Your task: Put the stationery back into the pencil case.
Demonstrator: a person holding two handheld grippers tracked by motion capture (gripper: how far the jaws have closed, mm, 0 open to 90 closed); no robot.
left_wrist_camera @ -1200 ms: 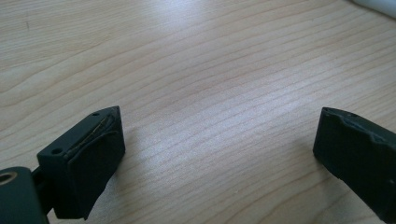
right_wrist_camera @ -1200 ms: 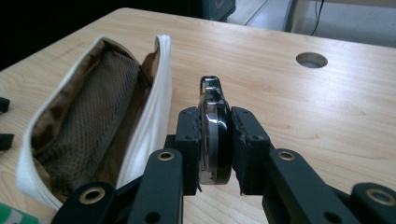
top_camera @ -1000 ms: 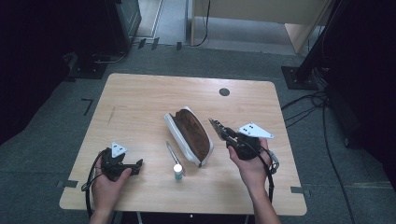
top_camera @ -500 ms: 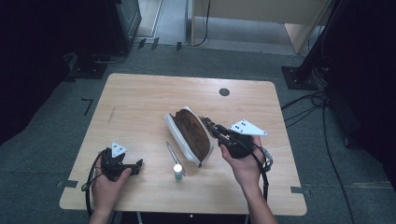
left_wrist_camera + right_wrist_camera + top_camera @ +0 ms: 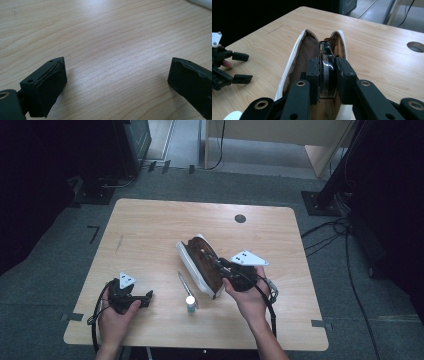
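The right claw pinches a flat, dark disc-like object edgewise over the open white pouch mid-bench, seemingly to slip it inside, while the left claw, spread and empty, rests on the bench beyond a pen left of the pouch.

Dim room, bright overhead-lit table, dark surroundings, soft focus
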